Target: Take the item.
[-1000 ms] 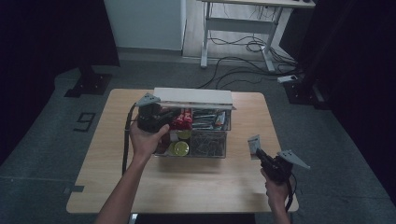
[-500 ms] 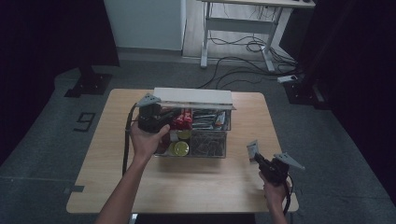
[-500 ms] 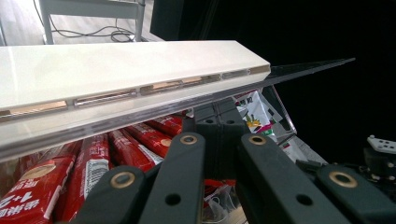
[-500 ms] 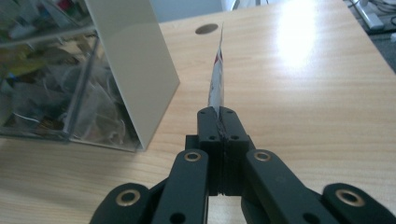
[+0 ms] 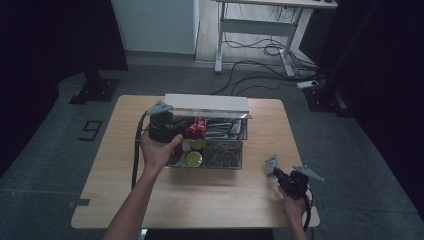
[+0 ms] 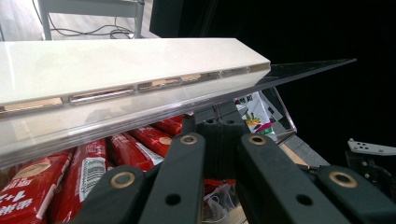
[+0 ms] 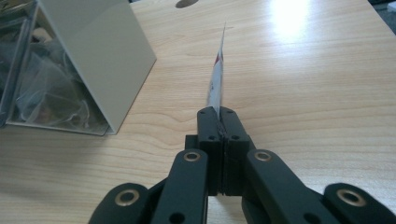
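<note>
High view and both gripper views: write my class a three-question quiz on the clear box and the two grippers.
1. What does the right gripper pinch?
2. True or false: the left gripper is at the clear plastic box of red snack packets.
3. The box's white lid is: A closed, B raised, C off.

Key: 1 a thin flat packet, edge-on; 2 true; 3 B.

Right tongs dropped toward the table, card in grip.
Right tongs (image 5: 270, 167), clamped on the thin packet (image 5: 270, 163), have sunk lower and slid slightly nearer the table (image 5: 210, 200) front edge, right of the clear box (image 5: 235, 162); the packet rides down with them, edge-on above the wood.
</note>
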Tool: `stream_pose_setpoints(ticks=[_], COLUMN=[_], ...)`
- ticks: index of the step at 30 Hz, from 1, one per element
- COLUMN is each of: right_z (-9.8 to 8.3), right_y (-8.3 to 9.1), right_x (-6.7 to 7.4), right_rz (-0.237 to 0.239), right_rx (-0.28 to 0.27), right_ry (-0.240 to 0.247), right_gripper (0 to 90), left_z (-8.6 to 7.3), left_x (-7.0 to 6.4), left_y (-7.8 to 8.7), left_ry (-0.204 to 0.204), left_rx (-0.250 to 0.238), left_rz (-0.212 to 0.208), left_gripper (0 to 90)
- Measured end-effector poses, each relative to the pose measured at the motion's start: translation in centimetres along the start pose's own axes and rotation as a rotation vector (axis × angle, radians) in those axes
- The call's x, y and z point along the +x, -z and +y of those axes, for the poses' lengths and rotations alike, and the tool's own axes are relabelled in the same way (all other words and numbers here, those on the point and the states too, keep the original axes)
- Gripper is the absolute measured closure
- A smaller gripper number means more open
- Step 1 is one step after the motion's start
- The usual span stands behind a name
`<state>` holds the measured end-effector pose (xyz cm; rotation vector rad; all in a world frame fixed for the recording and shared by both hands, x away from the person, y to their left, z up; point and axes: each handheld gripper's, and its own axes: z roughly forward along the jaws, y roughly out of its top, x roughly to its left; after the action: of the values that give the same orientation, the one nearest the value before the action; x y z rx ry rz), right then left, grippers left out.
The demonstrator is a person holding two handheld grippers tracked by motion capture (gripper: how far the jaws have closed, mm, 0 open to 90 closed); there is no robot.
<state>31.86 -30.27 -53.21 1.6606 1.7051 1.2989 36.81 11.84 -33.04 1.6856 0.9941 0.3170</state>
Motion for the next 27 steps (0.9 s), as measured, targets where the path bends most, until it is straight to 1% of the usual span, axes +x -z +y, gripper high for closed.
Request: stream_pose_setpoints(ticks=[5,7,14,16,17,18,19,20,21,23,25,27], right_z=[0.0,-0.2,-0.7,-0.7,-0.7,-0.7,-0.7,-0.7,-0.7,-0.7,-0.6,-0.5], right_y=[-0.1,-0.3,-1.0,-1.0,-1.0,-1.1,-1.1,-1.1,-1.1,-1.1,-0.9,-0.7], right_x=[-0.6,-1.0,-1.9,-1.9,-2.0,-2.0,-2.0,-1.9,-1.9,-1.9,-1.7,-1.6], right_rz=[-0.013,-0.033,-0.094,-0.096,-0.103,-0.128,-0.128,-0.144,-0.144,-0.166,-0.185,-0.199], right_rx=[0.0,0.007,0.057,0.063,0.069,0.078,0.078,0.089,0.089,0.099,0.095,0.086], right_ry=[-0.018,-0.026,-0.039,-0.041,-0.044,-0.042,-0.042,-0.044,-0.044,-0.044,-0.047,-0.045], right_gripper=[87.1,83.3,73.8,72.2,69.9,63.4,63.4,55.8,55.8,49.6,44.1,42.1], left_z=[0.0,0.0,0.0,0.0,0.0,0.0,0.0,0.0,0.0,-0.1,-0.1,-0.1], left_x=[-0.1,-0.1,-0.3,-0.3,-0.3,-0.2,-0.2,-0.3,-0.3,-0.2,-0.2,-0.1], left_y=[0.0,0.0,-0.2,-0.2,-0.2,-0.2,-0.2,-0.1,-0.1,-0.1,-0.1,-0.1], left_ry=[0.0,0.0,-0.003,-0.003,-0.003,-0.002,-0.002,-0.002,-0.002,-0.001,-0.001,-0.001], left_rx=[0.002,0.002,0.004,0.005,0.005,0.004,0.004,0.004,0.004,0.003,0.004,0.003], left_rz=[0.001,0.0,-0.004,-0.005,-0.005,-0.004,-0.004,-0.004,-0.004,-0.004,-0.003,-0.003], left_gripper=[90.0,90.0,90.0,90.0,90.0,90.0,90.0,90.0,90.0,90.0,90.0,90.0])
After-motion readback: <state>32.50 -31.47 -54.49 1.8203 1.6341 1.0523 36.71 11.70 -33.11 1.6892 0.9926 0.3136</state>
